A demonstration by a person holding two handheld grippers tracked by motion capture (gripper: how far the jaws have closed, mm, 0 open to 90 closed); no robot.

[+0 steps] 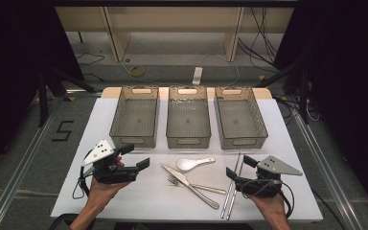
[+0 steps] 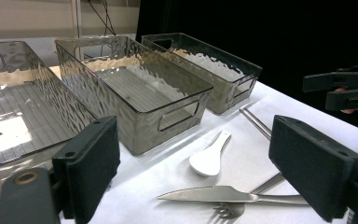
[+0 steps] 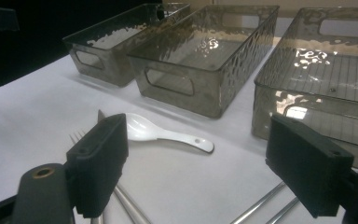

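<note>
Right now we hold the left gripper (image 1: 135, 156) and right gripper (image 1: 240, 166) low in frame, fingers apart, flanking the knife (image 1: 188, 185), fork (image 1: 194, 186), spoon (image 1: 195, 163) and chopsticks (image 1: 231, 187).

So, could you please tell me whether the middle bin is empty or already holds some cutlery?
Empty. The middle bin shows only its bare ribbed floor; the knife, fork, spoon and chopsticks lie on the table.

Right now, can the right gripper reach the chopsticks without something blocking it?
Probably yes. The right gripper is open, empty and right beside the chopsticks, which lie apart from the knife on bare table.
</note>
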